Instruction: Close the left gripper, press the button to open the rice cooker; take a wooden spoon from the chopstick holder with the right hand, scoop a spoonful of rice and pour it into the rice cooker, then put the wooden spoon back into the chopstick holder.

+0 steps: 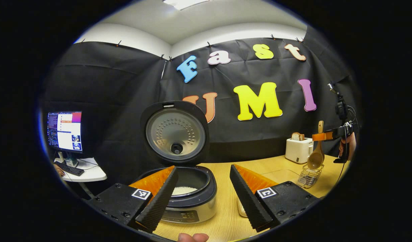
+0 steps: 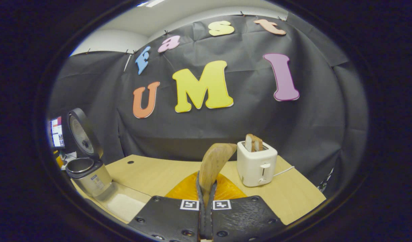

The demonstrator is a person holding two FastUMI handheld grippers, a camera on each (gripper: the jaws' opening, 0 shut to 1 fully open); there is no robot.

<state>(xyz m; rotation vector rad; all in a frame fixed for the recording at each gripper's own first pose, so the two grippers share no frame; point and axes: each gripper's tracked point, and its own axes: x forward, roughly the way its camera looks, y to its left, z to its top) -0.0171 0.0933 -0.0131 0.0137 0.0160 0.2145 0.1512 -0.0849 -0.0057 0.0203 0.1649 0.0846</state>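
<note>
The rice cooker [image 1: 189, 205] stands with its lid [image 1: 175, 134] swung upright, and white rice lies in its pot [image 1: 183, 190]. My left gripper [image 1: 202, 201] is open, one finger over the pot's rim, the other to its right. Far right, my right gripper [image 1: 327, 136] is shut on the wooden spoon [image 1: 316, 158], whose bowl hangs at the top of the wire chopstick holder [image 1: 309, 176]. In the right gripper view the right gripper [image 2: 206, 181] pinches the wooden spoon [image 2: 214, 163], which rises between the fingers. The rice cooker [image 2: 88, 171] stands at the left there.
A white toaster [image 1: 298, 149] [image 2: 256, 163] with bread stands at the back of the wooden table [image 1: 226, 168]. A shallow tray of rice [image 2: 123, 201] lies beside the cooker. A monitor [image 1: 65, 131] and keyboard sit on a side desk, left. A person's fingertip [image 1: 192, 237] shows at the bottom edge.
</note>
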